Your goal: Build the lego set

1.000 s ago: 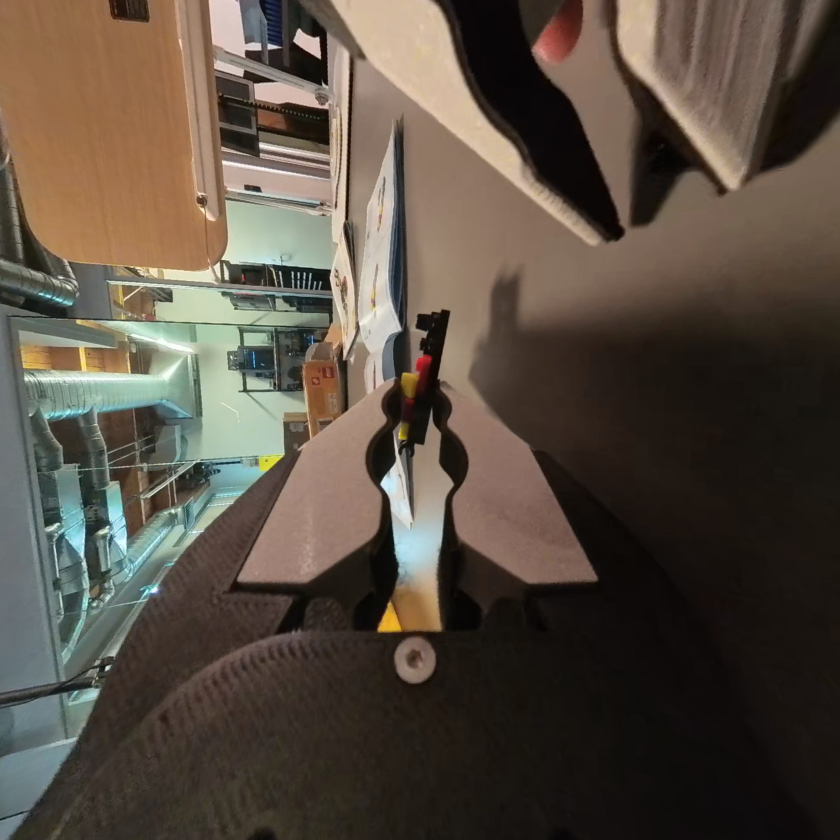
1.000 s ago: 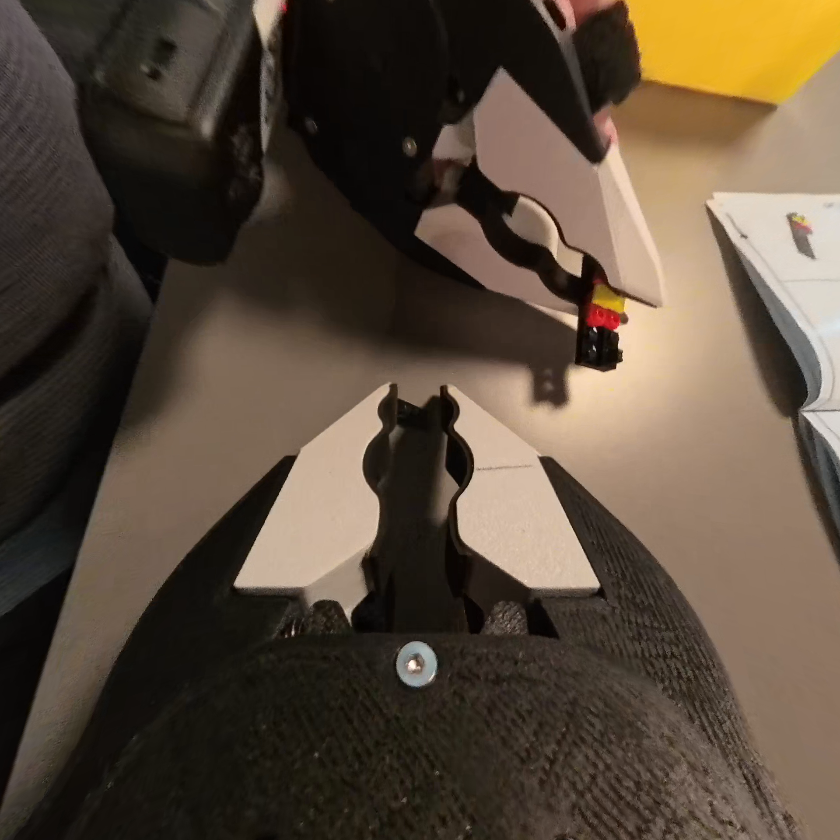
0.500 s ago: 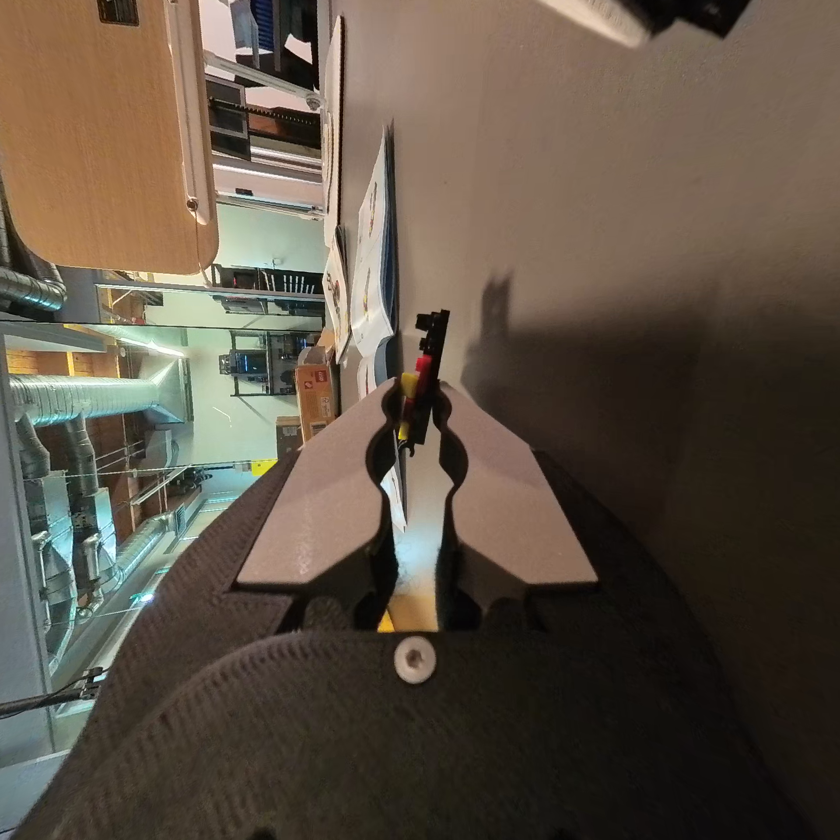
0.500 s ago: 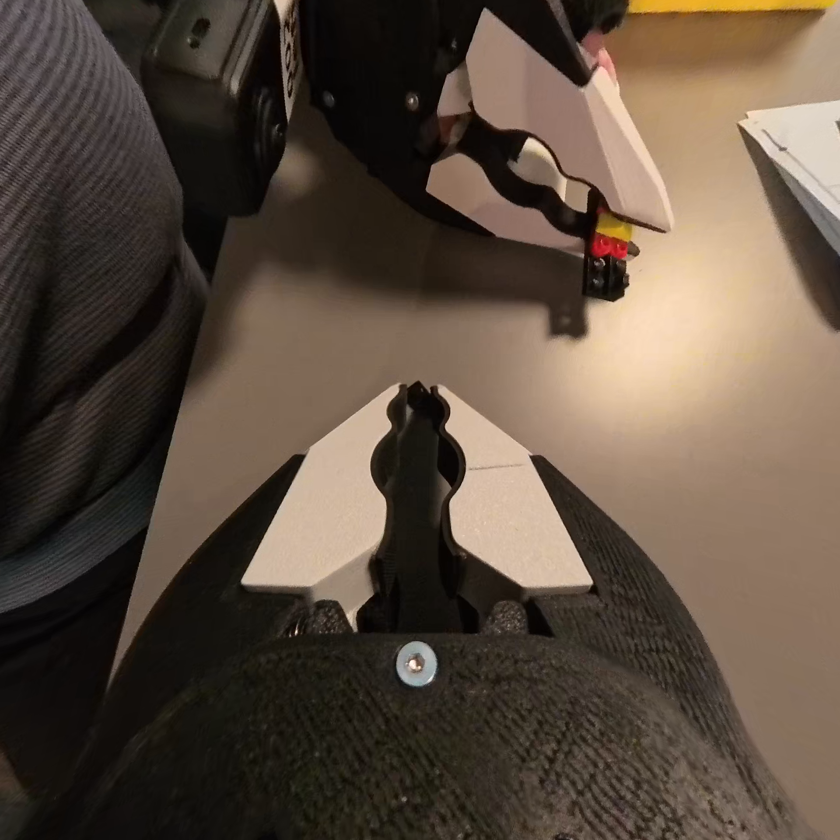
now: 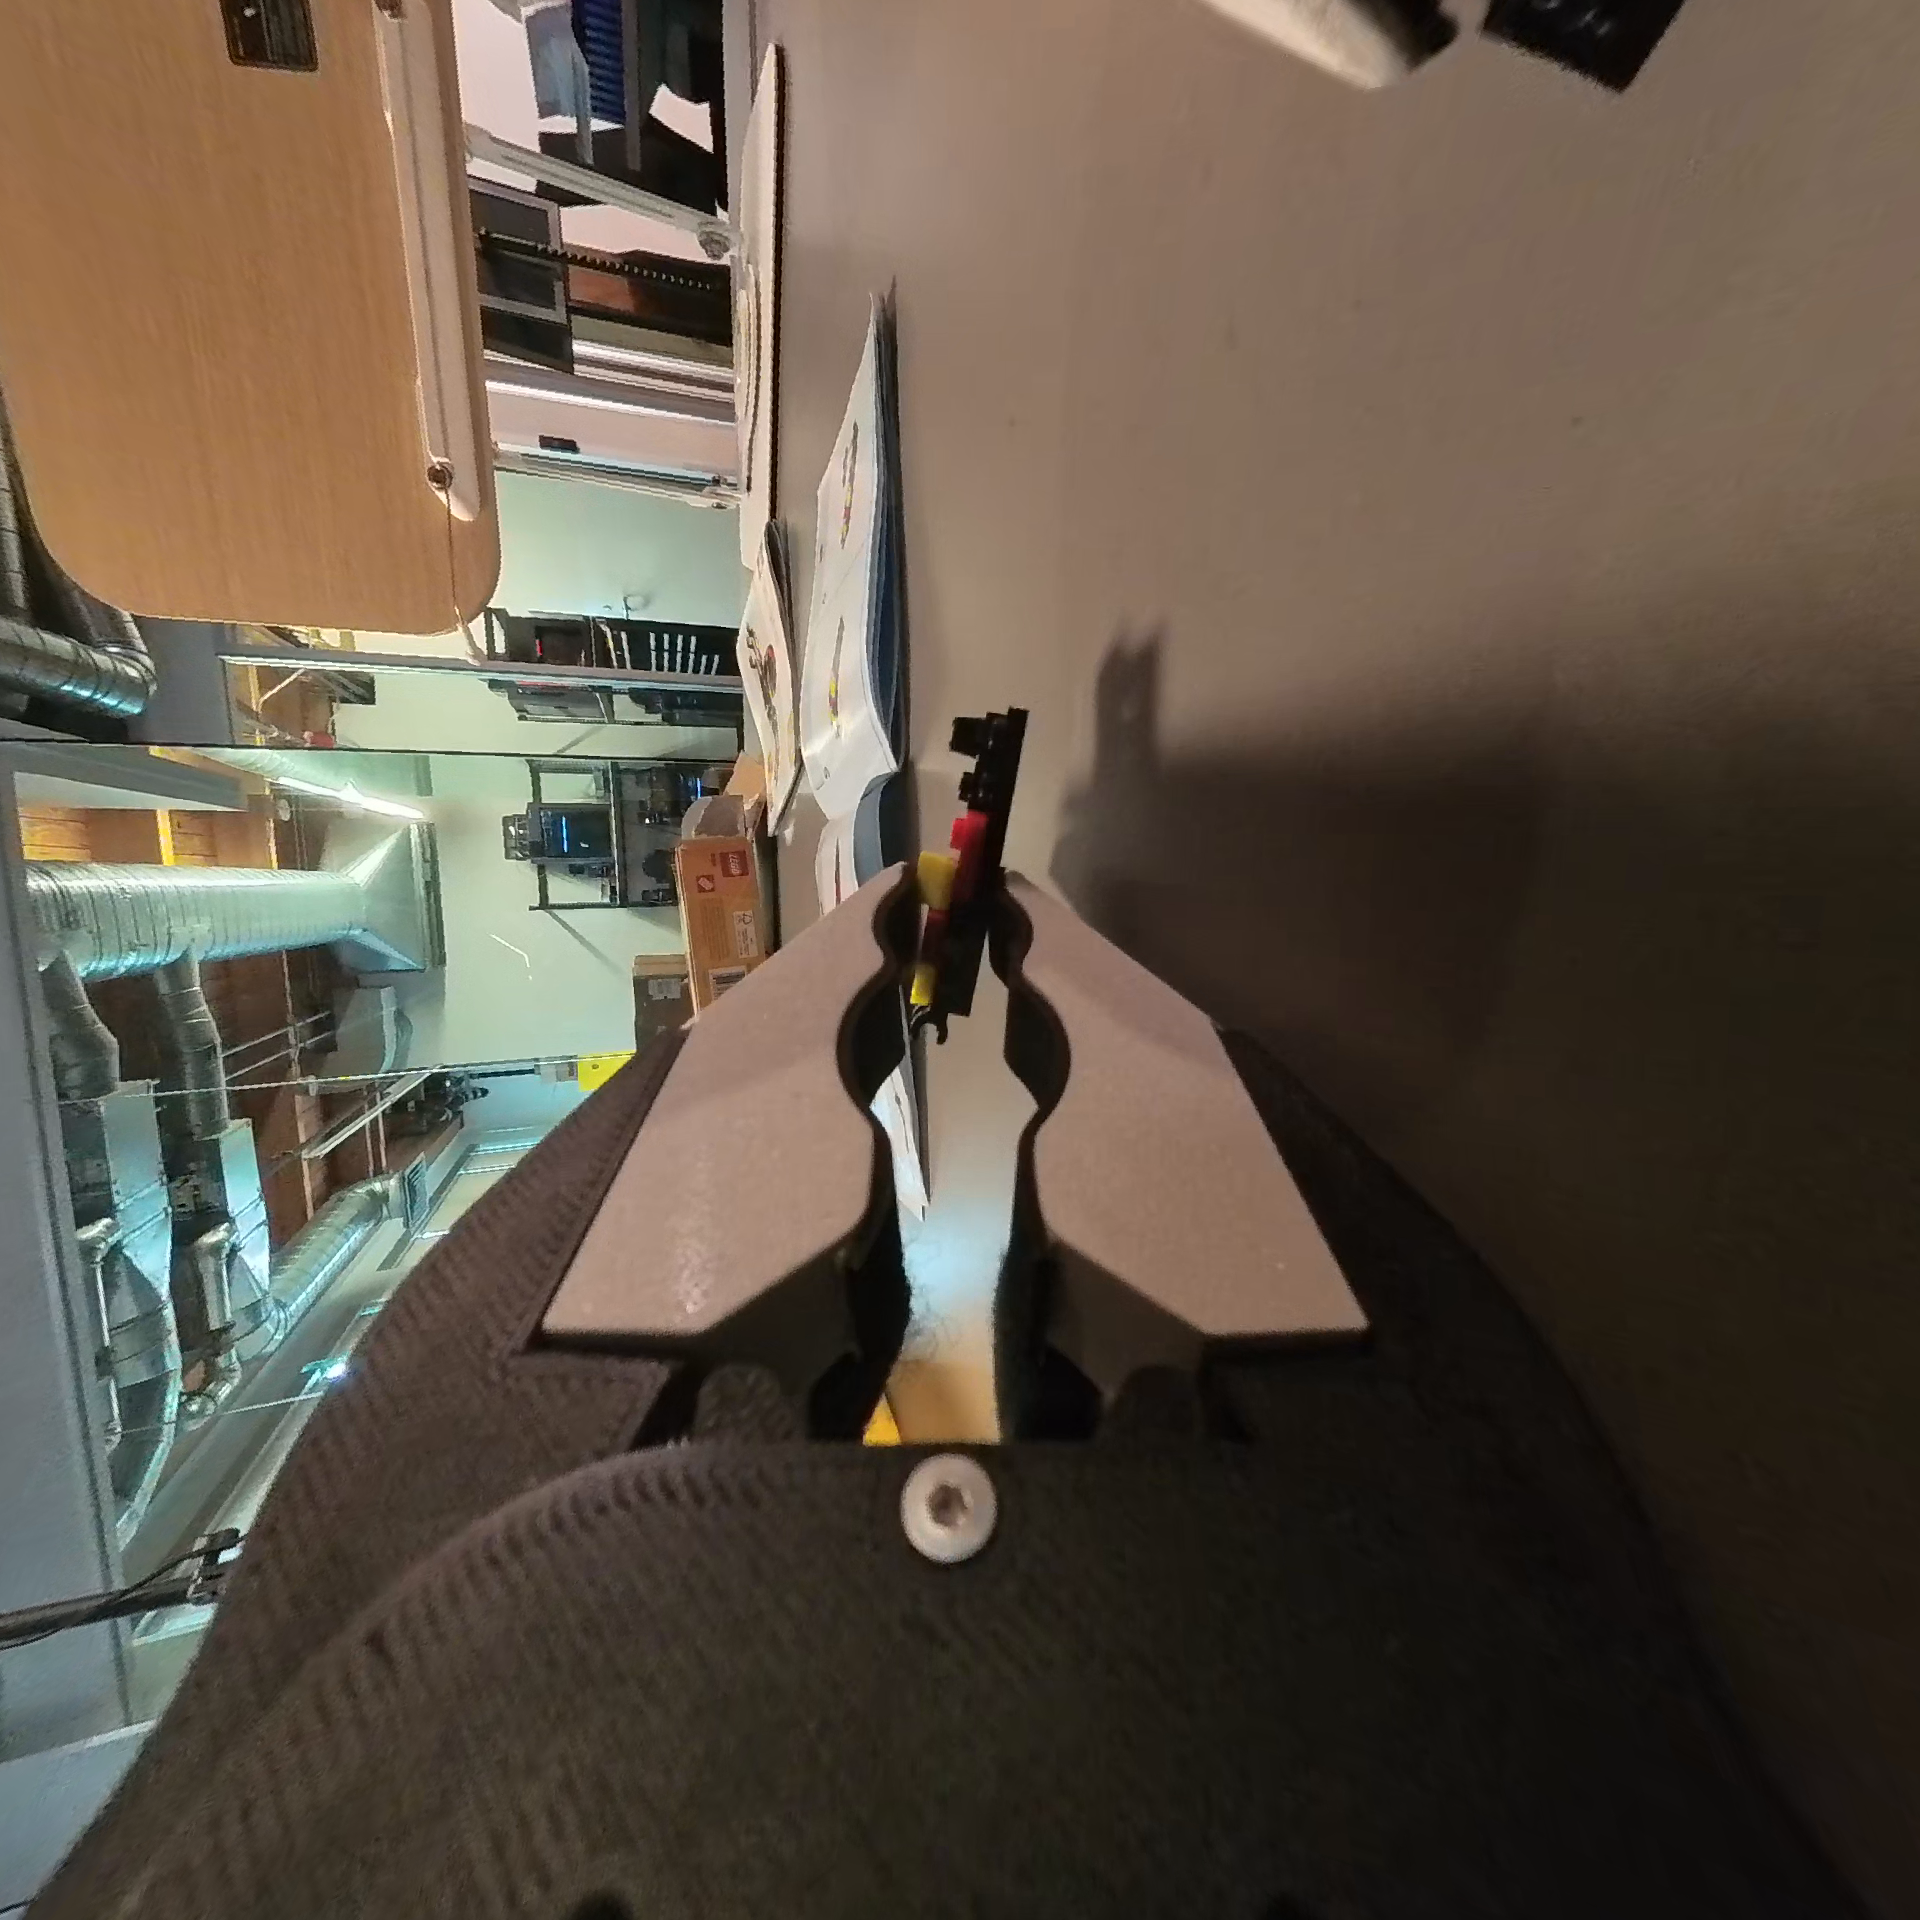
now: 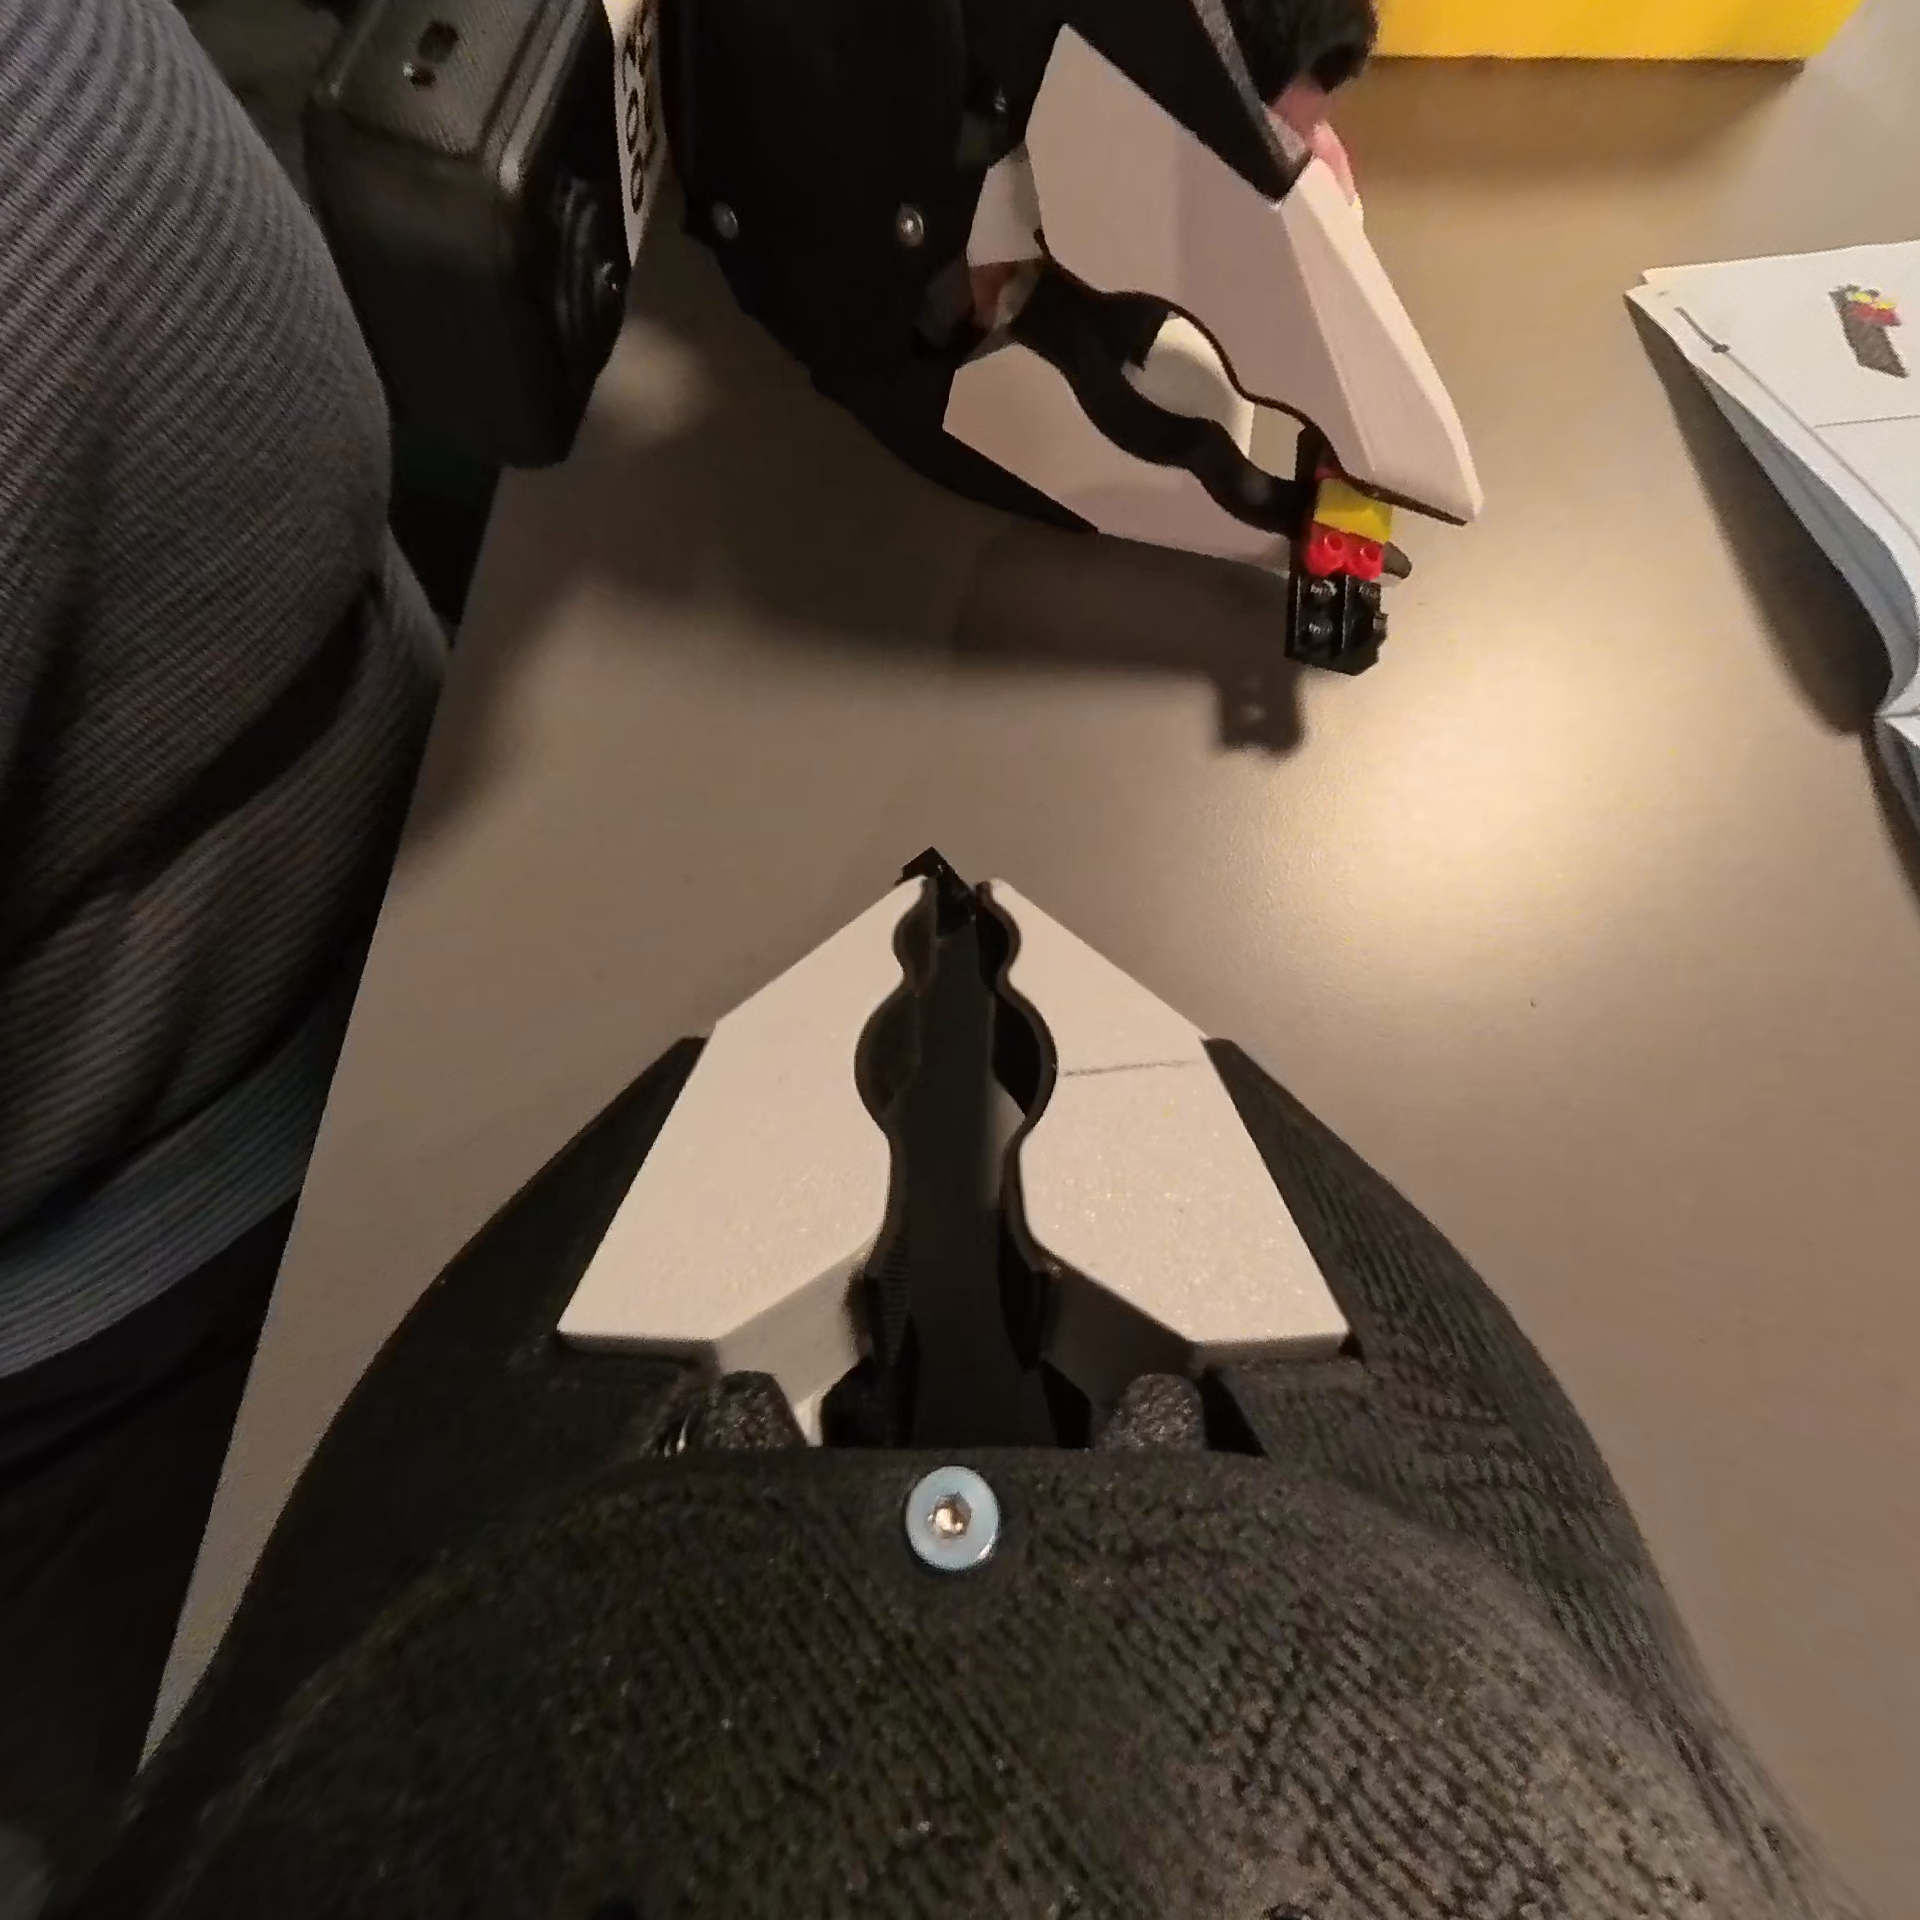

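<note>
The left gripper [image 6: 1340, 499] is clamping the black, red and yellow lego assembly [image 6: 1338, 582] at one o'clock of the right gripper [image 6: 951, 883], which is pinching a small black piece [image 6: 940, 873], likely awaiting careful alignment onto the assembly.

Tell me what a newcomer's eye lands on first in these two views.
First, the small black, red and yellow lego assembly, clamped in the left tool just above the grey table. Next, the right tool in the foreground, shut on a thin black piece poking from its tip. At the right edge lies an open instruction booklet.
</note>
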Available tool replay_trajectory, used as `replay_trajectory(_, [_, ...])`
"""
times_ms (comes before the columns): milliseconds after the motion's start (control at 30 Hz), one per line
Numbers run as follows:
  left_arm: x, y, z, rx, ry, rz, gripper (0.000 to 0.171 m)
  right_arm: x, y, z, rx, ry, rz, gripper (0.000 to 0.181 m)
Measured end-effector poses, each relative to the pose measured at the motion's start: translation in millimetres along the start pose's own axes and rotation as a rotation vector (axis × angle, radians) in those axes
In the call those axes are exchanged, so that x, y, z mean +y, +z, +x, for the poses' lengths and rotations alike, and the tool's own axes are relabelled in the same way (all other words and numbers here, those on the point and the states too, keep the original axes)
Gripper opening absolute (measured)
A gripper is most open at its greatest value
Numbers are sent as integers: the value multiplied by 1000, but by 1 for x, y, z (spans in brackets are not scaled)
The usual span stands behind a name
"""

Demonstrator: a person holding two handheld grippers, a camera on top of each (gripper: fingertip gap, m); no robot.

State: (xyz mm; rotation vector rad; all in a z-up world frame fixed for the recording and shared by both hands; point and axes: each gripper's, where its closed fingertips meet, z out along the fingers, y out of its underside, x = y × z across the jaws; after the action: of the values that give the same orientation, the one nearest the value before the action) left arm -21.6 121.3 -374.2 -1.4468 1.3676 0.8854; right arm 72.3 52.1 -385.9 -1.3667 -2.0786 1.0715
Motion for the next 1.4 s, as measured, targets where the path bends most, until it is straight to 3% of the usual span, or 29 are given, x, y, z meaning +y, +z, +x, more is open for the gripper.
replay_trajectory(100, [-1,0,0,-1,-12,-5,12,-1,1,0,-1,8,-1,1])
replay_trajectory(267, [-6,-1,6,45,-75,-23,12,-35,-3,34,195,42,121,0])
replay_trajectory(367, [-4,-1,7,50,-87,-51,12,-42,2,54,279,73,109,0])
replay_trajectory(967, [-13,-2,8,23,-47,-30,12,-36,14,62,248,218,34,1])
replay_trajectory(1400, [-15,-3,9,25,-48,-21,12,-38,13,63,284,200,46,9])
